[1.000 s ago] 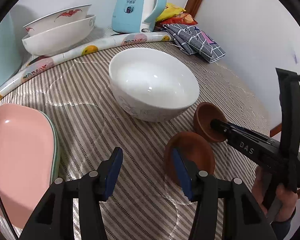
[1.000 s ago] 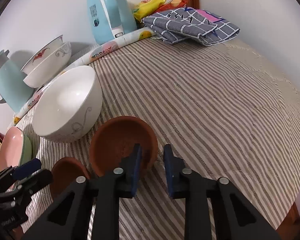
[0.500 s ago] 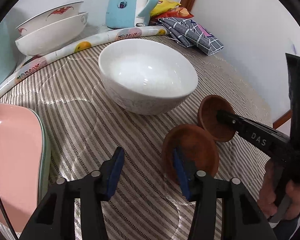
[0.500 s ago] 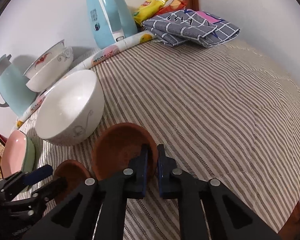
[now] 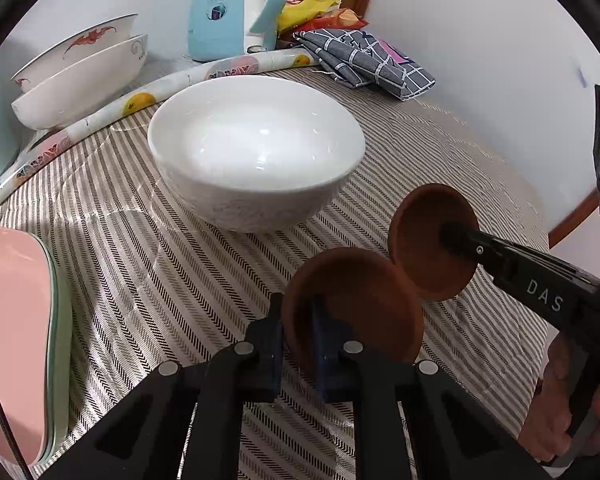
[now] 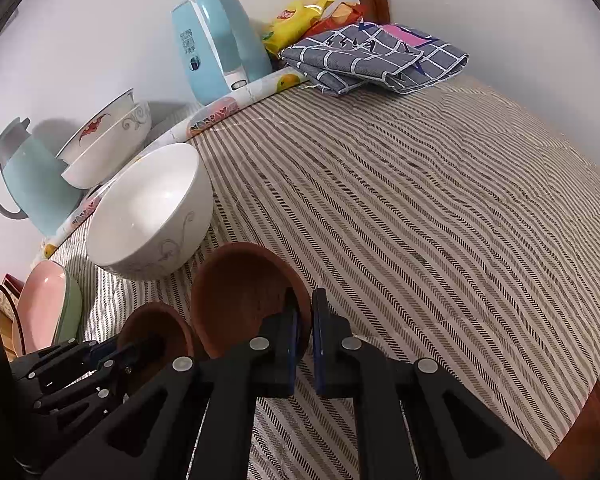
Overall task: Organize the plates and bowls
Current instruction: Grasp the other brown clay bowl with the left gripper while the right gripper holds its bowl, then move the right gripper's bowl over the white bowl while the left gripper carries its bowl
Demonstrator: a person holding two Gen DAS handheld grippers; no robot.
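Note:
My left gripper (image 5: 296, 322) is shut on the rim of a small brown bowl (image 5: 360, 304), which also shows in the right wrist view (image 6: 156, 332). My right gripper (image 6: 305, 312) is shut on the rim of a second brown bowl (image 6: 240, 292), tilted and lifted beside the first; it also shows in the left wrist view (image 5: 428, 240). A large white bowl (image 5: 256, 160) stands on the striped tablecloth just beyond both. Two stacked white patterned bowls (image 5: 80, 72) sit at the back left. Pink and green plates (image 5: 16, 320) lie stacked at the left edge.
A light blue kettle (image 5: 228, 8), snack packets (image 5: 312, 4) and a folded checked cloth (image 5: 364, 64) stand at the back by the wall. A blue thermos jug (image 6: 32, 180) is at the left. The striped tablecloth (image 6: 440, 220) stretches to the right.
My left gripper has closed on the near brown bowl's rim. My right gripper has closed on the other brown bowl and tilted it up off the cloth.

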